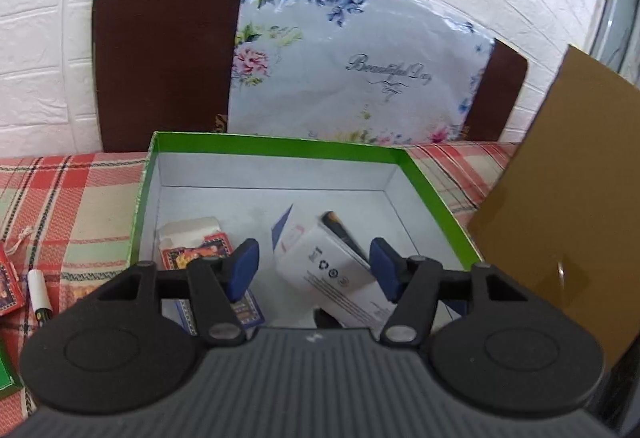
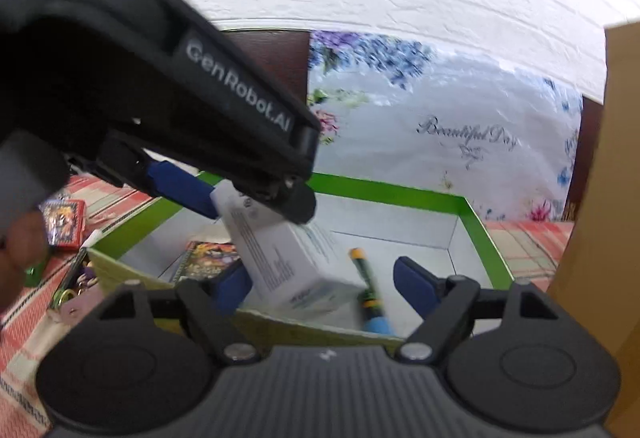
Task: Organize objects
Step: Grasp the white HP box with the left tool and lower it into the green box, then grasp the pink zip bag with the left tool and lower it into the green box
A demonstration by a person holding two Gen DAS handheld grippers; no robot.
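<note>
green-rimmed box [image 1: 280, 146]: open, standing on the plaid cloth [image 1: 72, 197]; the organizing target, already holding several items.
white carton [image 1: 340, 270]: lies tilted inside the box, in the near half, one end propped higher than the other.
left gripper [image 1: 314, 270]: jaws spread above the box; the white carton shows between the blue pads, but whether either pad touches it cannot be told.
right gripper [image 2: 324, 284]: jaws spread wide over the box's near wall; nothing pinched, and the carton sits near its left pad.
marker [image 2: 370, 290]: dark barrel with a blue end, lying in the box beside the carton.
card packs [image 1: 196, 252]: patterned packs resting in the box's left part.
still outside: a red pack [image 2: 66, 224] and a white pen [image 1: 38, 290] on the cloth, left of the box.
risk, collision: both grippers crowd the same spot, so one could knock the other or the carton.
risk, tipping: a finger catching the near wall could drag or tilt the box.
risk, settling: the propped carton may slide onto the marker and leave less room.
</note>
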